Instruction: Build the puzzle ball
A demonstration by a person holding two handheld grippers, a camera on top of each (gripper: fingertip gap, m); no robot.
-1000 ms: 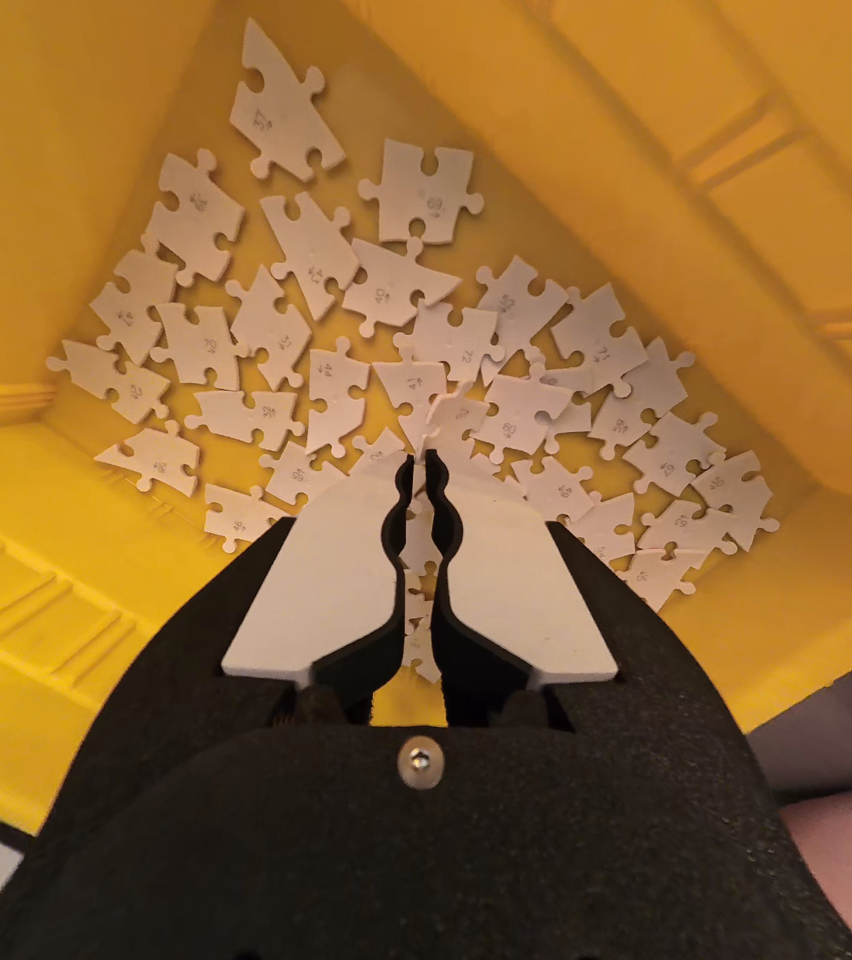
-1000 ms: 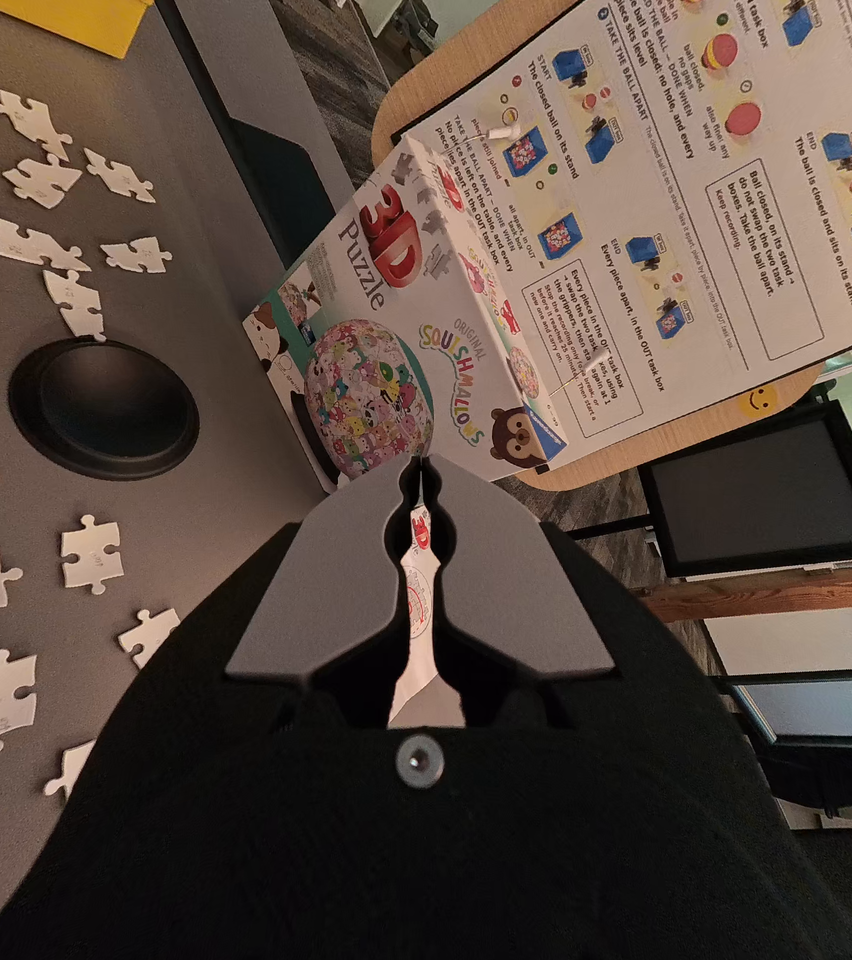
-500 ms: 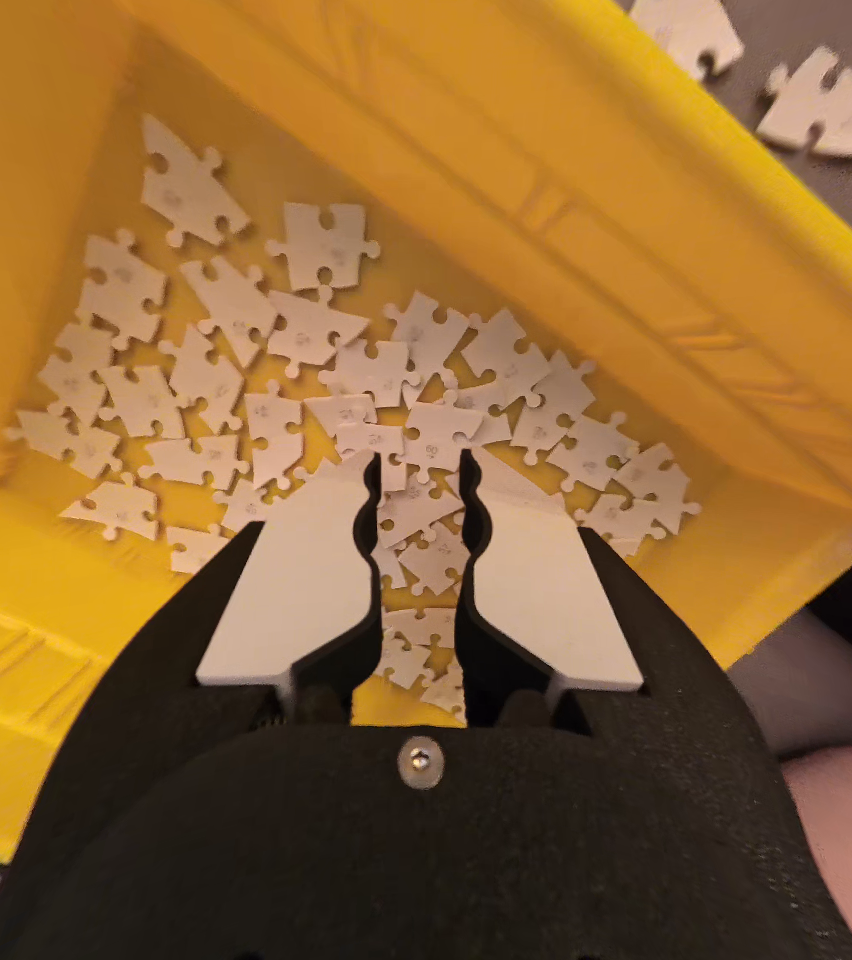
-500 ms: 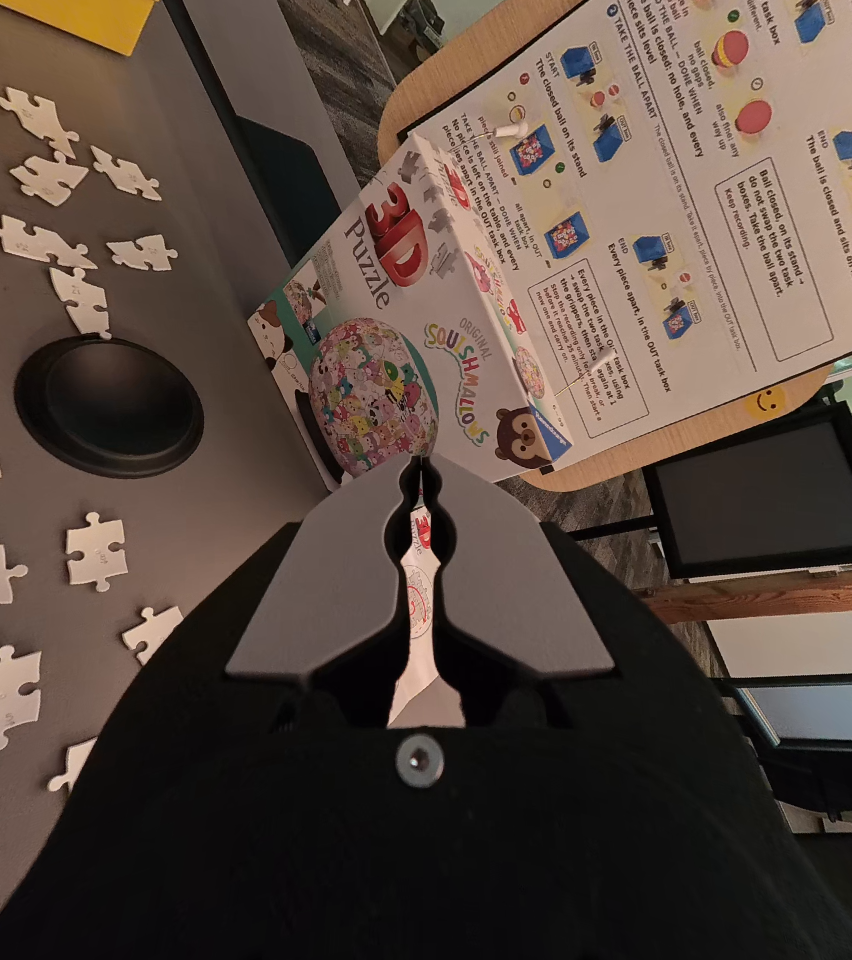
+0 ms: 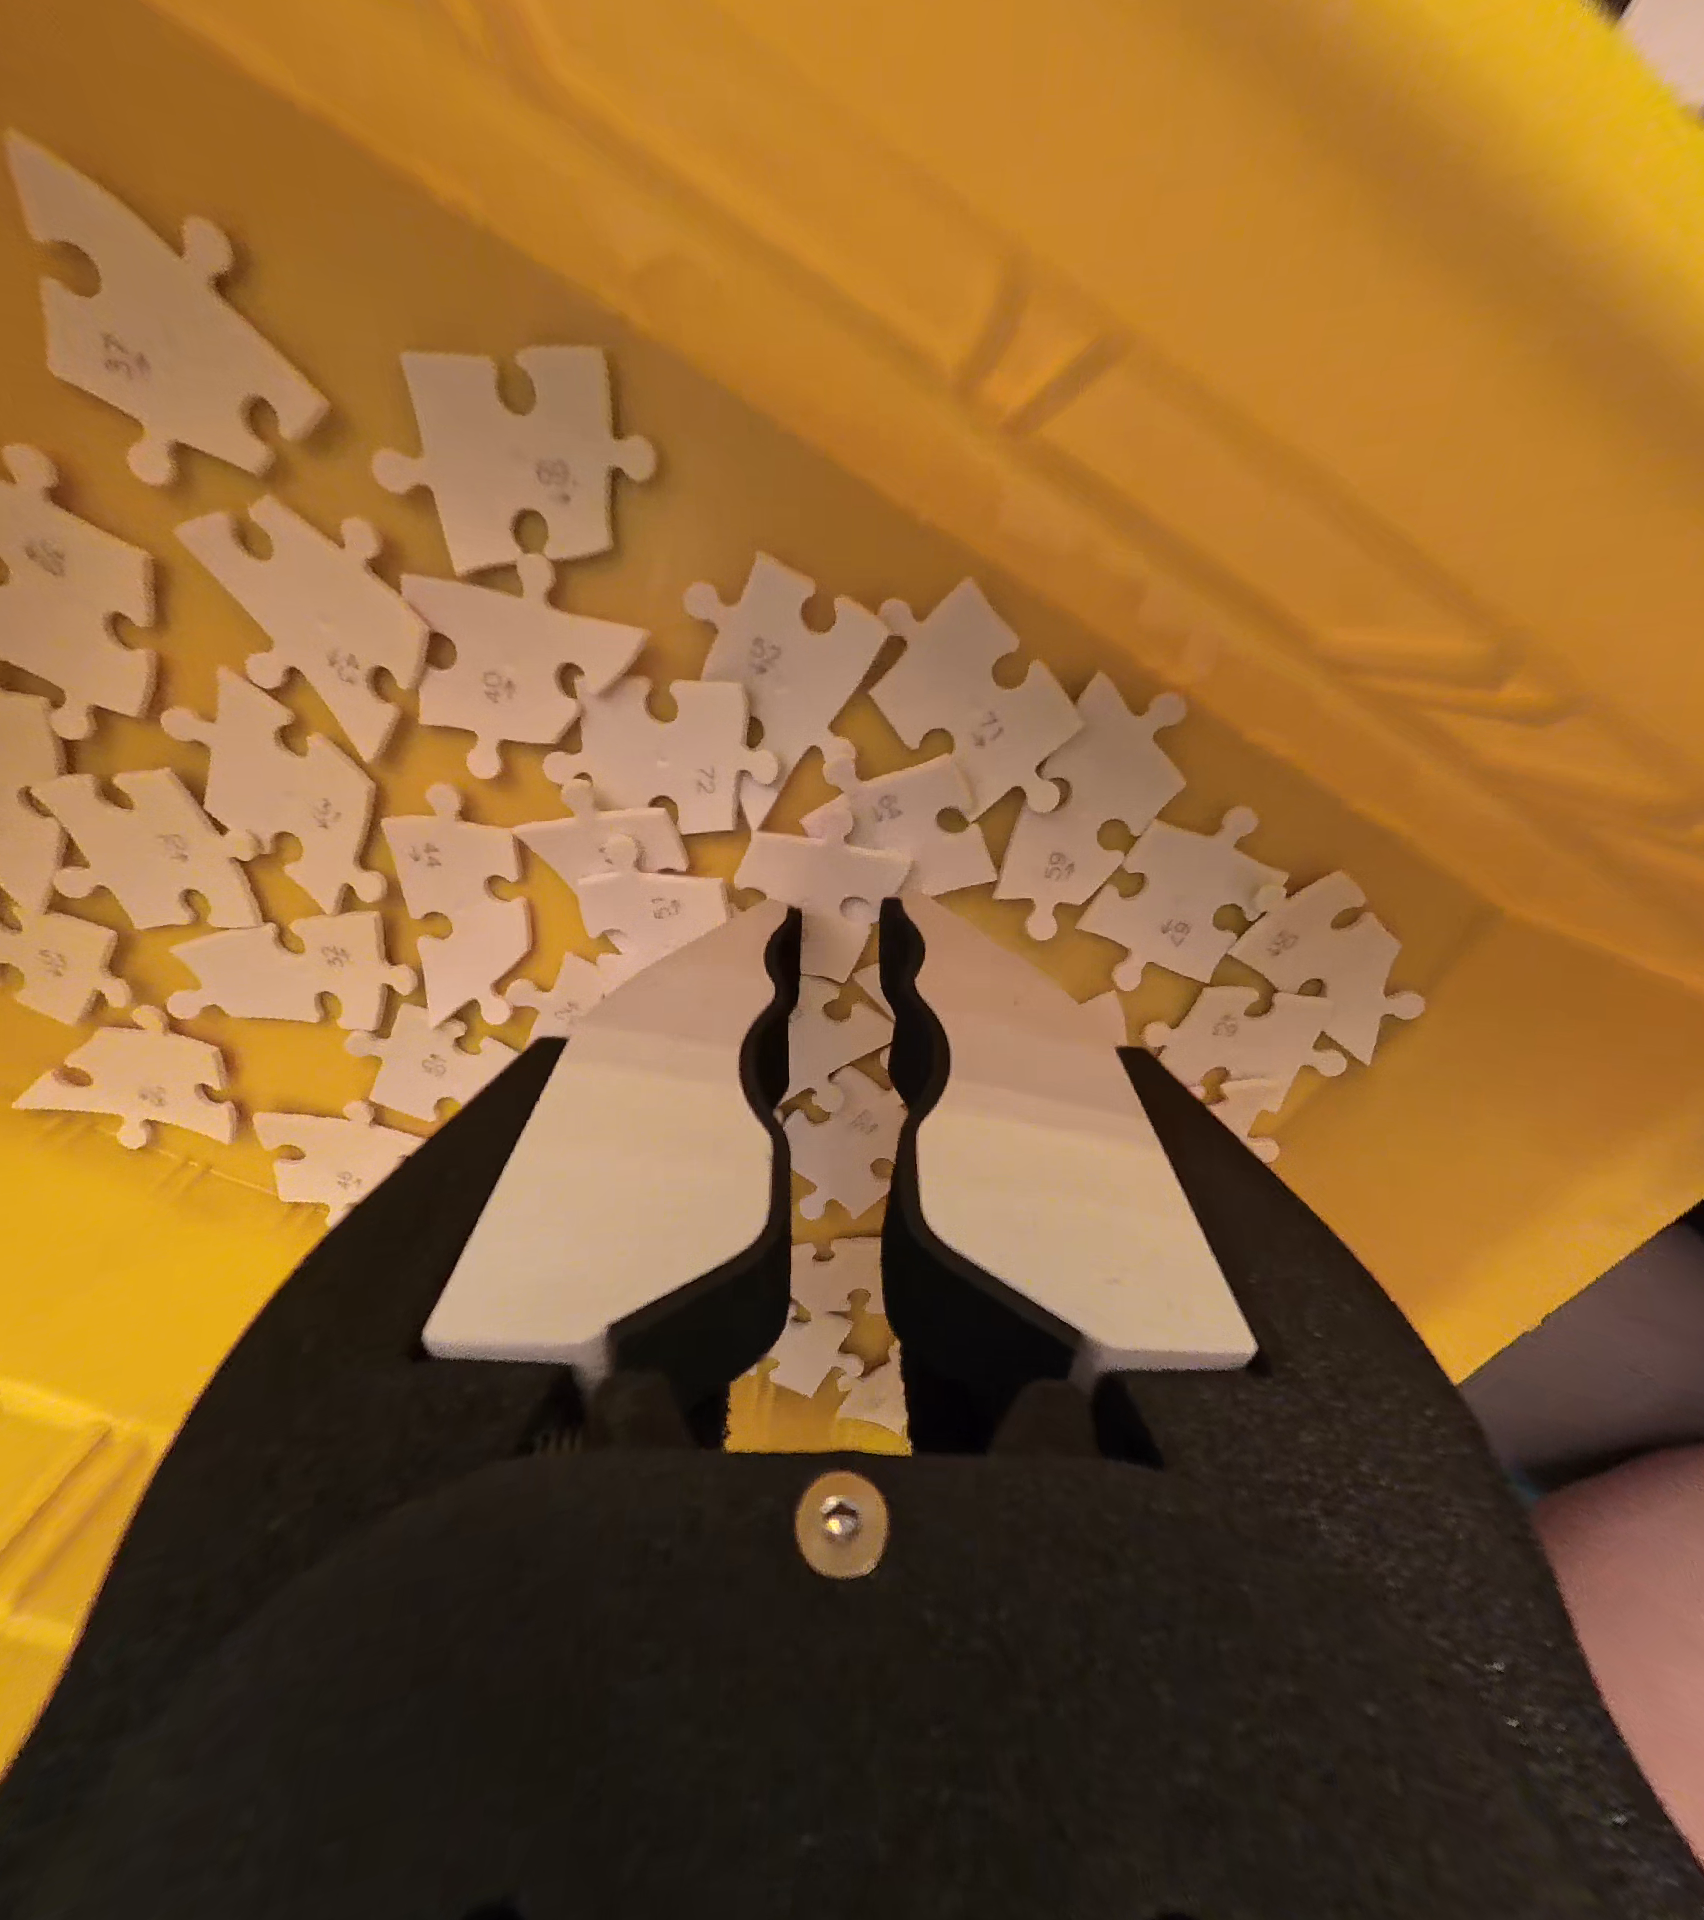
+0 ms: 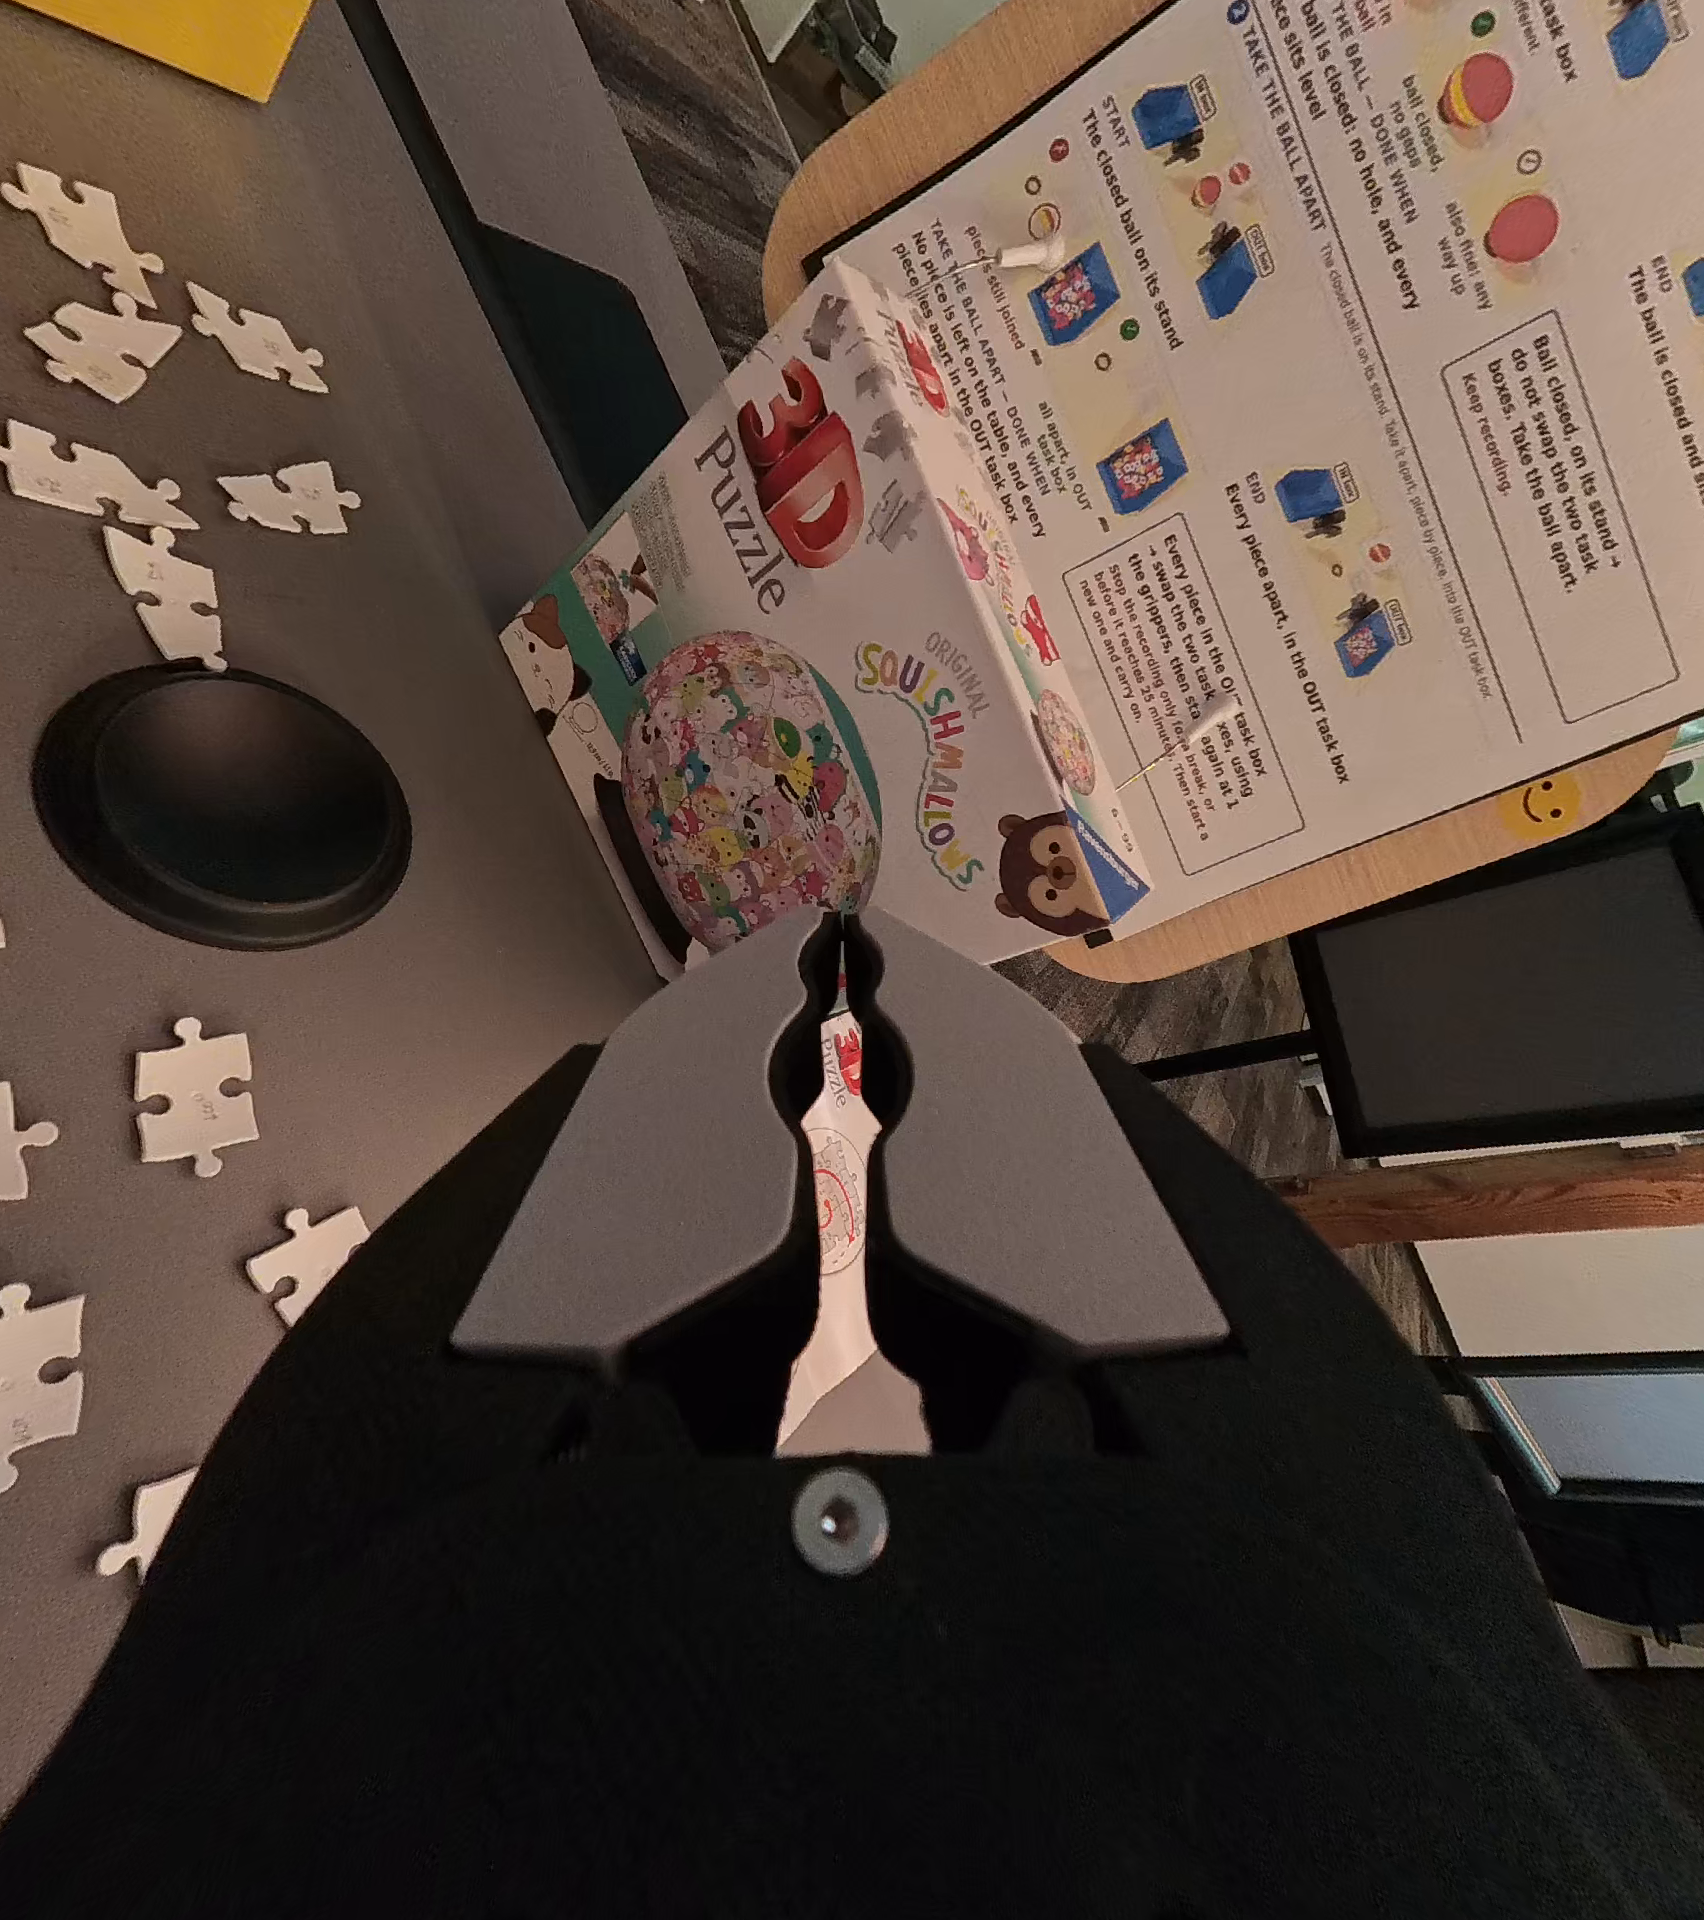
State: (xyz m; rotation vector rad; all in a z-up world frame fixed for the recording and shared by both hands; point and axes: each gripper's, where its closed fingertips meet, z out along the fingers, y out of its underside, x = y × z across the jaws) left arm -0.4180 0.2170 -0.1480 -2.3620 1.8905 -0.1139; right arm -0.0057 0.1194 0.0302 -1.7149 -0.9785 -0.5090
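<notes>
Inside the yellow bin (image 5: 1191, 343), the left gripper (image 5: 835, 909) hung over a heap of loose white puzzle pieces (image 5: 515, 457), all lying blank side up with small marks on their backs. Its jaws stood a little apart, with one piece (image 5: 820, 871) lying just at the tips; whether the tips had pinched it or only framed it could not be told, though the gap suggested nothing was clamped yet.

On the grey table (image 6: 474, 499), the right gripper (image 6: 842, 923) was clenched, tips together and empty, pointing past the table edge toward the puzzle box (image 6: 827, 665) that stood beside a sheet of printed instructions (image 6: 1450, 312). A black round stand (image 6: 222, 808) sat bare on the table, with more loose pieces (image 6: 195, 1091) scattered well apart all around it, none joined to another. A corner of the yellow bin showed at the far edge of that view.

By these signs the build had hardly begun. No two pieces were seen locked together, no curved section of ball existed anywhere in view, and the stand held nothing. What appeared to be under way was only the fetching of pieces out of the bin and laying them on the table. Nearly everything seemed left: emptying the bin, sorting, joining the pieces into a ball, and resting it on the stand.
</notes>
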